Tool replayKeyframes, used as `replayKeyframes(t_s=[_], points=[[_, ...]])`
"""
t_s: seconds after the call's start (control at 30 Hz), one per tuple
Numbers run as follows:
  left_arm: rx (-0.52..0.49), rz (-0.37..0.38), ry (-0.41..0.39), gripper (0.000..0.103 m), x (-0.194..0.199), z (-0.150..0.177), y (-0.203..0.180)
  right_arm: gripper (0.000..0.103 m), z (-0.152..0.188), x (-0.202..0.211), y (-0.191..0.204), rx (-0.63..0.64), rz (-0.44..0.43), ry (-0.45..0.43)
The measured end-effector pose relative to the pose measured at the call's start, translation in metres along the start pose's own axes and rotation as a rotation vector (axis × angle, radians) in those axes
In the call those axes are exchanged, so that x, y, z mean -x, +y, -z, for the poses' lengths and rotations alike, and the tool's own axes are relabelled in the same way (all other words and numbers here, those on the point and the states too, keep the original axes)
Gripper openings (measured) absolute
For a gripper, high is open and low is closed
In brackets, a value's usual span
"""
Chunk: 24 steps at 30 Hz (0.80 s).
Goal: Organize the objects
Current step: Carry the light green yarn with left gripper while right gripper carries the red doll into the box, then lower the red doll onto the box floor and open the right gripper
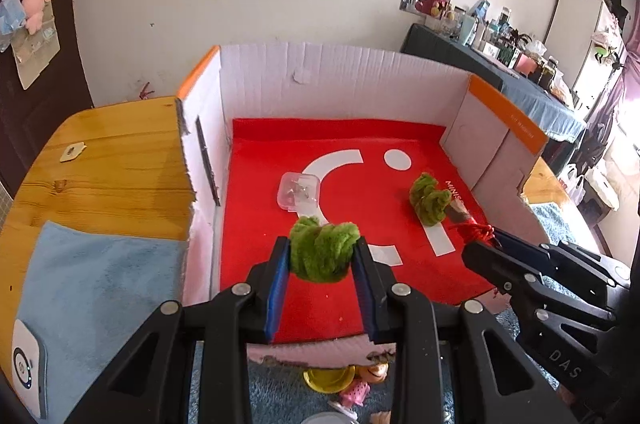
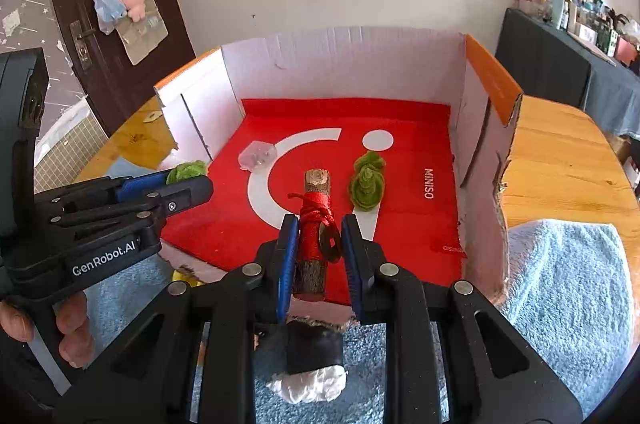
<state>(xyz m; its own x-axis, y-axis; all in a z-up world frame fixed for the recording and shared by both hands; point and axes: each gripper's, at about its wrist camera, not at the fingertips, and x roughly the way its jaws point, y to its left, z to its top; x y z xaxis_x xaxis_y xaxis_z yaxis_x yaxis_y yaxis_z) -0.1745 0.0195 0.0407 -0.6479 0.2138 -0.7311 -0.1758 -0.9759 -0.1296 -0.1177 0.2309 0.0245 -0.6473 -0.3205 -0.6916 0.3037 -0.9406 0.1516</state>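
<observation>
My left gripper [image 1: 322, 256] is shut on a green fuzzy pipe-cleaner bundle [image 1: 322, 254], held over the front of the open cardboard box [image 1: 340, 79] with the red mat [image 1: 280, 159]. My right gripper [image 2: 319, 244] is shut on a wooden stick wrapped in red cord with a coin [image 2: 314, 244], held over the box's front edge. It shows in the left view [image 1: 476, 236] at the right. A second green bundle [image 1: 430, 199] [image 2: 367, 181] and a small clear plastic case [image 1: 299, 192] [image 2: 257, 155] lie on the mat.
The box stands on a wooden table [image 1: 116, 159] [image 2: 560, 159]. Blue towels [image 1: 100, 288] [image 2: 568, 284] lie at both sides. Small toys [image 1: 352, 380] and a black-and-white roll [image 2: 312, 364] lie in front of the box, below the grippers.
</observation>
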Motion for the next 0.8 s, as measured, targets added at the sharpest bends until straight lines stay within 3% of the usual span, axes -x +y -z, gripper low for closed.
replayKeyframes(t_s=[0.8], points=[[0.000, -0.005, 0.123, 0.032, -0.047, 0.000, 0.005, 0.021, -0.006, -0.037, -0.013, -0.009, 0.035, 0.123]])
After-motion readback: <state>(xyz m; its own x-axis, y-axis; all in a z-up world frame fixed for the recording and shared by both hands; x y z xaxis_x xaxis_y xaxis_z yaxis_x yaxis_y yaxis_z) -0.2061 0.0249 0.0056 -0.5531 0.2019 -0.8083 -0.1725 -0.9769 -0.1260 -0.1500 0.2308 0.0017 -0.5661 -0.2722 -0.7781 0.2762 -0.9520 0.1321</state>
